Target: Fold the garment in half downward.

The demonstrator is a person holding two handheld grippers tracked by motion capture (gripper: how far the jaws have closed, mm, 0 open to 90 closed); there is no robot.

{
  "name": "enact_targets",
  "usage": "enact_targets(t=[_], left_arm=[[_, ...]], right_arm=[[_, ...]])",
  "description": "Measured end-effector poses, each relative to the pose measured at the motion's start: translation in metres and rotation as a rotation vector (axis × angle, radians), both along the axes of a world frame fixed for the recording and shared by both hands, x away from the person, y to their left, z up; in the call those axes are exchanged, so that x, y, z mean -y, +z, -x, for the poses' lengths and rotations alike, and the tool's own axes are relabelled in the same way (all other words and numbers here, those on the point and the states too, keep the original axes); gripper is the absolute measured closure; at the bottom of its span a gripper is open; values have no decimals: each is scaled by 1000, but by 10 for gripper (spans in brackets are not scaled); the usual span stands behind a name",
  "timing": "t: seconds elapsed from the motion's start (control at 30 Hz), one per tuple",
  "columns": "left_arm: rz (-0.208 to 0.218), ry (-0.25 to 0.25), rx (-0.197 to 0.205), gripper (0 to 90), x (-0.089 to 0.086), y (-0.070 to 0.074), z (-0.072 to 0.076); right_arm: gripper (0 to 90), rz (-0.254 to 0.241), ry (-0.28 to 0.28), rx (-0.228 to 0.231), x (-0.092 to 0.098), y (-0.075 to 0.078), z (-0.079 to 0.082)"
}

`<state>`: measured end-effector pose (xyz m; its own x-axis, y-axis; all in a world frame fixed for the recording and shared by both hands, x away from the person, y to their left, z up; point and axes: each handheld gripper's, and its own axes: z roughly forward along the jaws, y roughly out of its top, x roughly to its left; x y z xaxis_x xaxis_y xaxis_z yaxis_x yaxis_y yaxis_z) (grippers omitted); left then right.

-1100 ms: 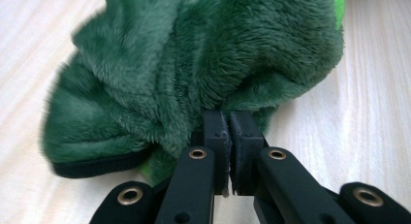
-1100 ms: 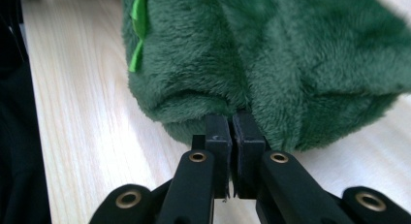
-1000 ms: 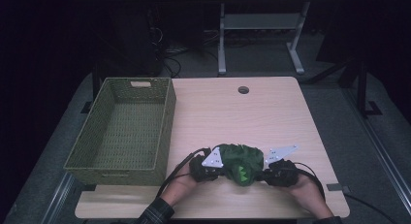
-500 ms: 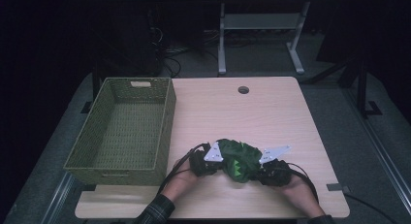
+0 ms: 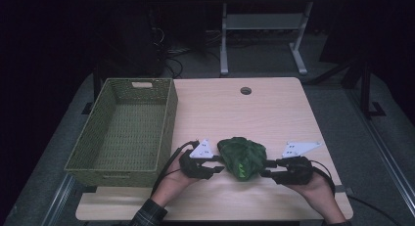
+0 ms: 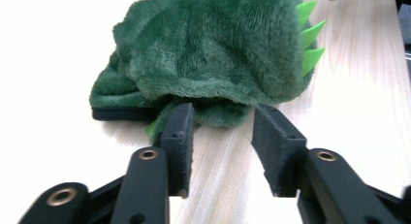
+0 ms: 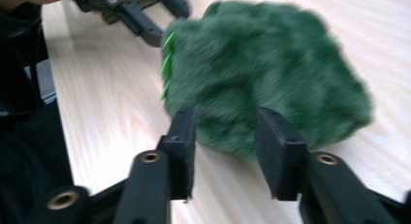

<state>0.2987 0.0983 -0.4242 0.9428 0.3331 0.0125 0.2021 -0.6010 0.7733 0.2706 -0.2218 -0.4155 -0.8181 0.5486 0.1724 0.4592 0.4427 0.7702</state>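
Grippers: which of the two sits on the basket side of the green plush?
The left gripper: it lies between the woven basket and the green plush, jaws just opened and off the fabric. The right gripper is on the plush's far side, toward the bare table.

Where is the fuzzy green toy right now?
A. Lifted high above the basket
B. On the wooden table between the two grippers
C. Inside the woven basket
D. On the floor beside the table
B: the green plush toy lies on the table between the left gripper and right gripper, with the basket off to its left.
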Motion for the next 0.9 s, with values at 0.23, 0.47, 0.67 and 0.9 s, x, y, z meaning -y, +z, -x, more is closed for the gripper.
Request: enact_targets(t=[0.23, 0.47, 0.67, 0.9], left_arm=[[-5, -21, -39, 830, 14, 13, 0], [-19, -49, -71, 897, 31, 17, 3], [5, -54, -57, 896, 41, 26, 6], [37, -71, -29, 894, 60, 40, -1]], right_arm=[[891, 35, -44, 9, -1, 10, -26], [897, 61, -79, 12, -1, 17, -56], [897, 69, -112, 18, -2, 19, -80], [897, 74, -125, 8, -9, 15, -102]])
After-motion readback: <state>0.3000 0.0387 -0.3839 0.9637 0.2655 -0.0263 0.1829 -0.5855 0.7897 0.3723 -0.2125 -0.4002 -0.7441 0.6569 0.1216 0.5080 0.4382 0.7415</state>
